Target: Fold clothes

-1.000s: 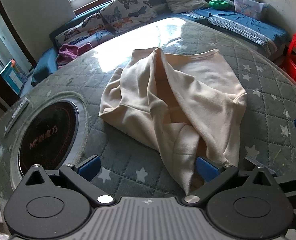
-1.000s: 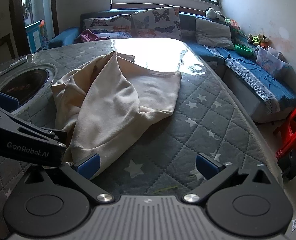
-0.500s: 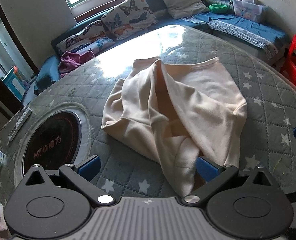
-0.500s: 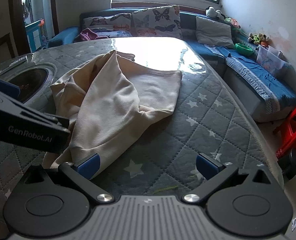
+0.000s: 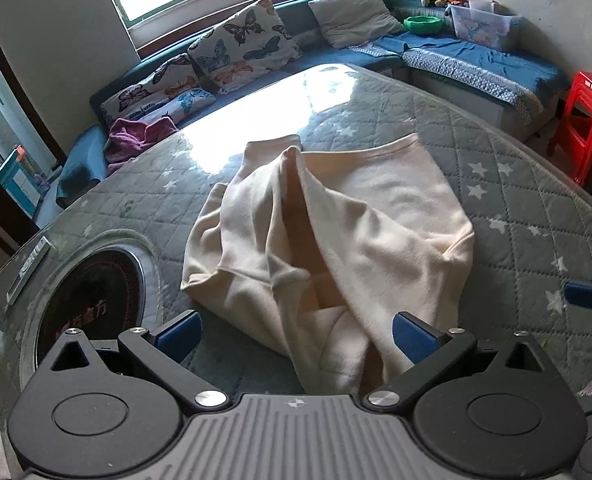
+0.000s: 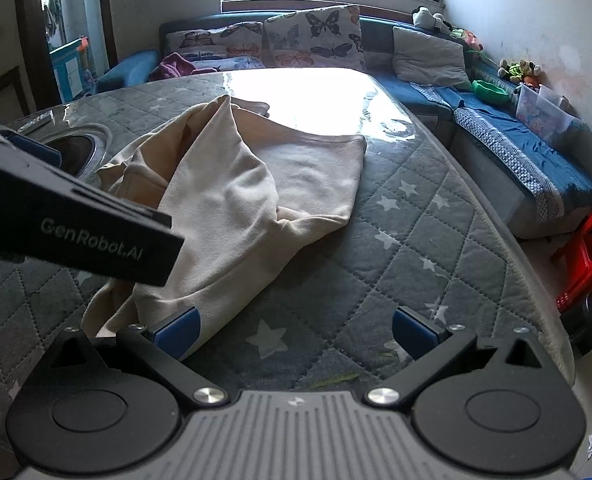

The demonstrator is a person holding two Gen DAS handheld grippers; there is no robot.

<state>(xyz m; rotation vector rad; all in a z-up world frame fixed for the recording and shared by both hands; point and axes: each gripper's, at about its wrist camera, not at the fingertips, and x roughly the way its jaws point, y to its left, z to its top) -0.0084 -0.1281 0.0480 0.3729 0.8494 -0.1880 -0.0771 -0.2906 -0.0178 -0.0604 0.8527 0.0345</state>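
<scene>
Cream garment (image 5: 359, 232) bunched on the quilted star-patterned counter (image 6: 435, 248).
Its near edge lies between the spread fingers of the left gripper (image 5: 296, 338); the right gripper (image 6: 296, 330), fingers apart, has its left pad at the hem, over bare quilting.

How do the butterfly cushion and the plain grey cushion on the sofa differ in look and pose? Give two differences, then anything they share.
1. The butterfly cushion is pale with dark and orange butterfly prints; the plain grey cushion has no pattern.
2. The butterfly cushion stands fairly upright against the sofa back; the grey cushion slumps lower and flatter.
Shared: both are squarish and rest on the blue sofa behind the table.
</scene>
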